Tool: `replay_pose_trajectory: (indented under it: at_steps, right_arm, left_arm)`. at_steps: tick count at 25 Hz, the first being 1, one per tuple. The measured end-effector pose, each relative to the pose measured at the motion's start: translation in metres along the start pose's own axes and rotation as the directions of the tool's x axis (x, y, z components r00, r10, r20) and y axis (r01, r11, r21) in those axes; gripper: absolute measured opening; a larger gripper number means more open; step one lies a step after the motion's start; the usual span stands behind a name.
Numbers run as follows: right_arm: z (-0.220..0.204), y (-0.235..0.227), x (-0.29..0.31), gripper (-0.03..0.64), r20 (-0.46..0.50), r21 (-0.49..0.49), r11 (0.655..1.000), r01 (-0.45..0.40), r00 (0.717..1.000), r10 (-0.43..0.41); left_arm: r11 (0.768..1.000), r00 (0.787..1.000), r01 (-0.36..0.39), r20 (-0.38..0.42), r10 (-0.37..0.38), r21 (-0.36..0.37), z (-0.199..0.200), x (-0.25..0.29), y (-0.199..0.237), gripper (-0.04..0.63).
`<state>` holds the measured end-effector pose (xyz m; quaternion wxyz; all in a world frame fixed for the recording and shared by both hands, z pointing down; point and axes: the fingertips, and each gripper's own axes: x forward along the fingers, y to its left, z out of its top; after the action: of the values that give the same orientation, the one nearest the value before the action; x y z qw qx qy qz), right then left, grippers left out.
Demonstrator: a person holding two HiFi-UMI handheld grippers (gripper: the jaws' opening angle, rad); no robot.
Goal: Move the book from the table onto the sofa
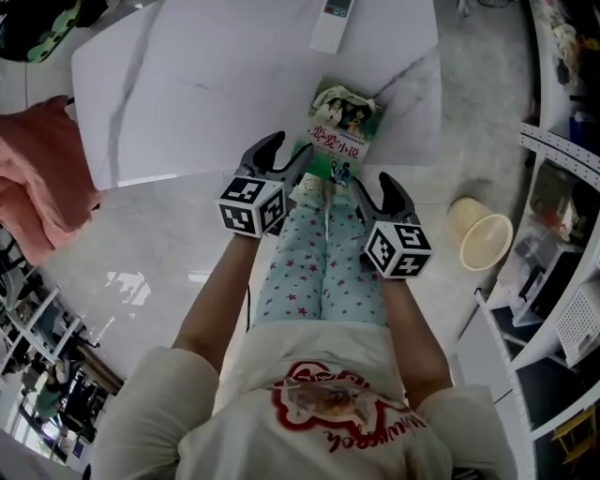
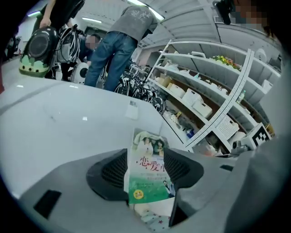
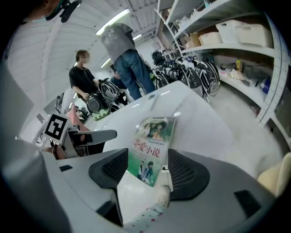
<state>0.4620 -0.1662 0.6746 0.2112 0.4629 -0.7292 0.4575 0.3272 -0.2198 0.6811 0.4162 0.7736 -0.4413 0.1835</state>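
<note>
While the left gripper [image 1: 289, 152] and right gripper [image 1: 375, 184] hang open, the book [image 1: 345, 127] lies just ahead on the desk [image 1: 206, 84]; I'd pinch its near edge squarely.

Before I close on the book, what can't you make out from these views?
- Book, near end: head view, partly covered by the left gripper; whether they touch is unclear.
- White device on the table: head view, cut off by the top edge; too small in the left gripper view.
- Sofa: only a pink thing, cut off by the head view's left edge; can't confirm.
- Cover's small print: too small in every view.
</note>
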Motion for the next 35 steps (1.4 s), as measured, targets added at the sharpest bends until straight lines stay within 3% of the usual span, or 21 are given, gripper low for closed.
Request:
replay_pose_trajectory:
  at_steps: [4, 10, 14, 16, 17, 21, 28, 32, 35]
  right_arm:
    - [-0.037, -0.016, 0.038, 0.258, -0.071, 0.121, 0.992, -0.033, 0.997, 0.042]
    - [-0.065, -0.024, 0.075, 0.259, -0.094, 0.232, 0.966, -0.114, 0.986, 0.139]
    - [-0.076, -0.012, 0.090, 0.256, -0.125, 0.342, 0.904, -0.256, 0.941, 0.314]
    - [-0.078, -0.004, 0.090, 0.221, -0.124, 0.386, 0.871, -0.305, 0.918, 0.376]
    - [-0.078, -0.003, 0.089, 0.173, -0.112, 0.394, 0.866, -0.310, 0.918, 0.380]
    - [-0.072, 0.000, 0.078, 0.124, -0.076, 0.362, 0.879, -0.309, 0.930, 0.359]
    - [-0.088, 0.002, 0.058, 0.092, -0.122, 0.370, 0.847, -0.381, 0.884, 0.451]
    - [-0.089, -0.003, 0.048, 0.075, -0.104, 0.386, 0.825, -0.412, 0.870, 0.483]
    - [-0.096, -0.006, 0.043, 0.074, -0.116, 0.388, 0.816, -0.428, 0.856, 0.504]
  left_arm:
    - [1.000, 0.999, 0.018, -0.034, -0.018, -0.019, -0.026, 0.024, 0.012, 0.232]
    - [0.998, 0.994, 0.059, -0.091, -0.059, -0.001, -0.057, 0.047, 0.015, 0.230]
    - [0.998, 0.997, 0.055, -0.045, -0.055, -0.014, -0.058, 0.048, 0.015, 0.230]
    - [0.999, 0.998, 0.047, -0.038, -0.048, -0.024, -0.060, 0.048, 0.015, 0.230]
    - [0.998, 0.998, 0.043, -0.039, -0.044, -0.036, -0.062, 0.047, 0.015, 0.230]
    - [0.997, 0.997, 0.031, -0.065, -0.035, -0.070, -0.069, 0.046, 0.014, 0.230]
    - [0.993, 0.988, 0.041, -0.146, -0.057, -0.115, -0.101, 0.024, 0.002, 0.230]
    - [0.971, 0.968, 0.064, -0.224, -0.117, -0.232, -0.143, 0.002, -0.009, 0.230]
    - [0.922, 0.949, 0.122, -0.229, -0.216, -0.367, -0.170, 0.000, -0.016, 0.232]
